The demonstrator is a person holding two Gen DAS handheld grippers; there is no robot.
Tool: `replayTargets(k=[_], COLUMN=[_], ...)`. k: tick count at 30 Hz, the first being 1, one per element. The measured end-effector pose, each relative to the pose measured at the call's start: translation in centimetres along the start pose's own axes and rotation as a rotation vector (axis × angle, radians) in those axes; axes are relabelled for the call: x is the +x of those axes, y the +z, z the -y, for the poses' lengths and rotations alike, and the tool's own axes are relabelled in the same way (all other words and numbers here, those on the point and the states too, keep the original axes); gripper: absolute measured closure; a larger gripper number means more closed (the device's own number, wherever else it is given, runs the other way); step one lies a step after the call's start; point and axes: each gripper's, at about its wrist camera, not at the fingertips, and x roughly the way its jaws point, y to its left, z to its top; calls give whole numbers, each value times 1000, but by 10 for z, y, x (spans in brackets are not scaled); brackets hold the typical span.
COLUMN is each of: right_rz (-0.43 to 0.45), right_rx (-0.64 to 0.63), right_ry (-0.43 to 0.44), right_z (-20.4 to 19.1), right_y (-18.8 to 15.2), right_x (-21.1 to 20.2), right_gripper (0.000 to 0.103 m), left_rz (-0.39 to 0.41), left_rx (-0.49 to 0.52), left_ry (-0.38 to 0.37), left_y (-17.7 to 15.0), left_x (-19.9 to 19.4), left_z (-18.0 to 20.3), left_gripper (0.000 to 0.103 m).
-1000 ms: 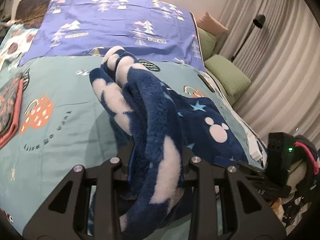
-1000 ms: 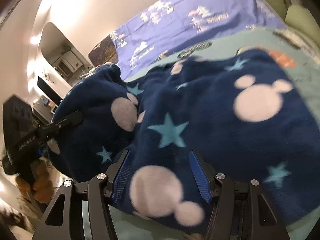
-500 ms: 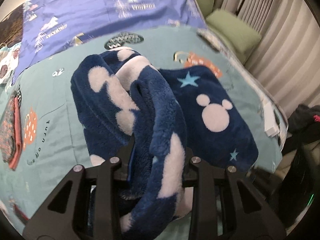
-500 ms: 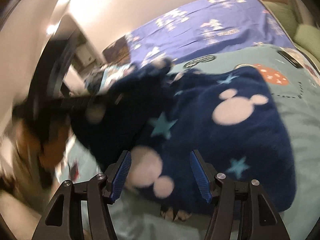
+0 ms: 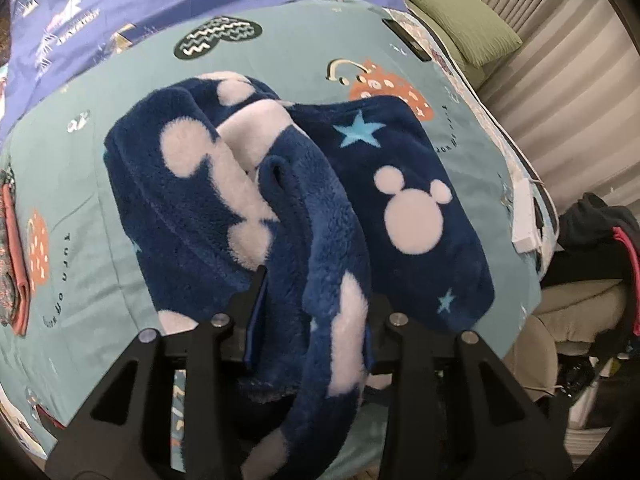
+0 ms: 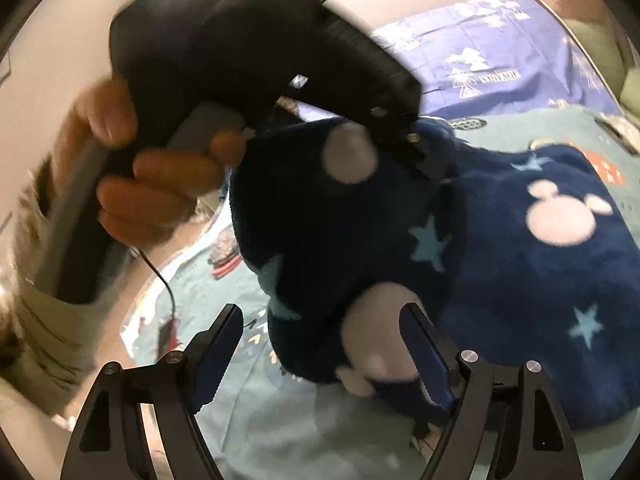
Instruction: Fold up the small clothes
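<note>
Looking down through the left wrist view, the left hand-held gripper [image 5: 312, 316] pinches a thick bunched fold of the navy fleece garment [image 5: 412, 208], which lies on the teal bedspread [image 5: 280, 52]. Its jaws have just eased a little wider, yet fleece fills the gap and presses both pads. 1 half lies flat to the right, star and mouse-head prints up; the other half is raised in a loose hump over it. A folded reddish cloth [image 5: 18, 256] sits at the bed's left edge, well apart.

From the right wrist view, the right hand-held gripper [image 6: 320, 344] stands spread, its jaws having just opened. The garment's near corner sits between them, brushing the right pad but unclamped. Above, a person's hand [image 6: 156, 176] grips the left tool's handle, whose tip meets the raised fleece.

By my judgement the first fold is mid-way: the lifted half needs laying down and smoothing, and any further fold is left.
</note>
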Motion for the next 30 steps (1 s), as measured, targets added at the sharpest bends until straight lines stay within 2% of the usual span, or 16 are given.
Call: replayTargets(k=[3,7,9,10,11,13,15,17,19,21,25,27,30], right_rz=[6,23,40,48,50,65,63,53,42,41,35,28,23], right_rx=[8,59,112,153,179,205,221,257,281,271,237,224,181], right_ry=[-8,-153,-149,-102,-74,-65,-72,-53,-37,-43,-62,-71,-106], right_z=[-12,-15,-9,-3,0,4,5,11,14,12,9,14,5], right_y=[8,18,17,15,14,10,6,2,-1,-1,5,2,0], right_x=[13,31,30,26,23,15,11,9,9,7,15,12,12], right_gripper=[20,21,35,54,65,78,83,84,84,84,83,80,78], left_rz=[-7,-2,21,40,65,120,183,245,272,238,100,61,14], left_rx=[-5,-12,-19,-27,-40,-74,-90,-104,-115,-129,-130,-113,-101], left_ry=[-20,-71,-118,-149,-192,-299,-351,-316,-274,-265,-314,-279,-195], left_y=[1,1,-1,-2,-5,-12,-19,-25,-29,-28,-14,-1,16], left_x=[0,-2,-11,-17,-26,-45,-62,-73,-76,-67,-33,-21,-8], left_z=[-2,-10,-18,-23,-29,-44,-55,-64,-71,-76,-66,-56,-45], left_gripper=[63,62,62,62,60,60,60,60,56,48,45,37,35])
